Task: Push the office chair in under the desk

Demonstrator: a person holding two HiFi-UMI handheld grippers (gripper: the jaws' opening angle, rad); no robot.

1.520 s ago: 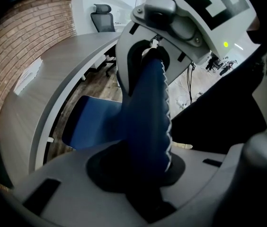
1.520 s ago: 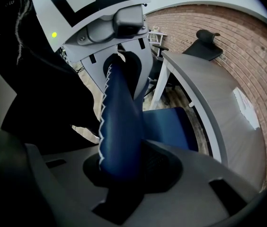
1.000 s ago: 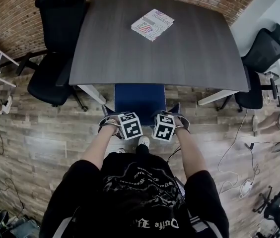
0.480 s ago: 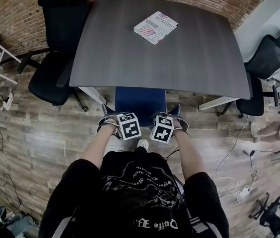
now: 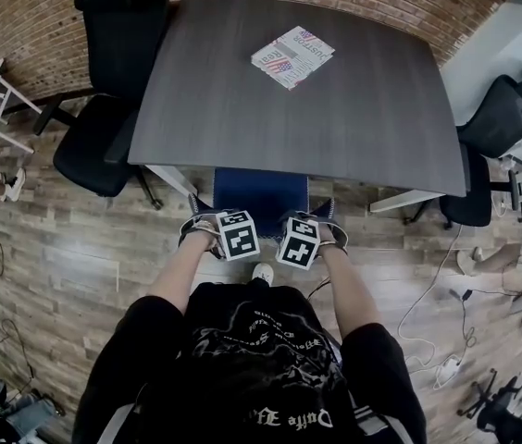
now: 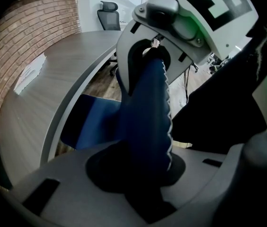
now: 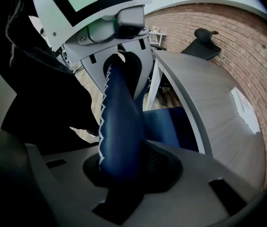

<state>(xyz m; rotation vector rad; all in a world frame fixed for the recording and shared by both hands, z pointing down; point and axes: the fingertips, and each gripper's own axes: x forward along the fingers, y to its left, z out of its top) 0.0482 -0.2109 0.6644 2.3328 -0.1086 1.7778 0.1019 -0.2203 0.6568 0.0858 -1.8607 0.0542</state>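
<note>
My left tool and right tool each pinch the backrest top of the blue office chair, 1 per corner. Seat sits partly under the table, straight ahead. Push forward, square to its edge; both hands equally near.

change: office chair slid farther under the desk | less of it shows ahead of left gripper and right gripper

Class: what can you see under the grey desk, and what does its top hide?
The blue chair sits partly under the desk, between white legs. The desk hides how far the seat reaches.
</note>
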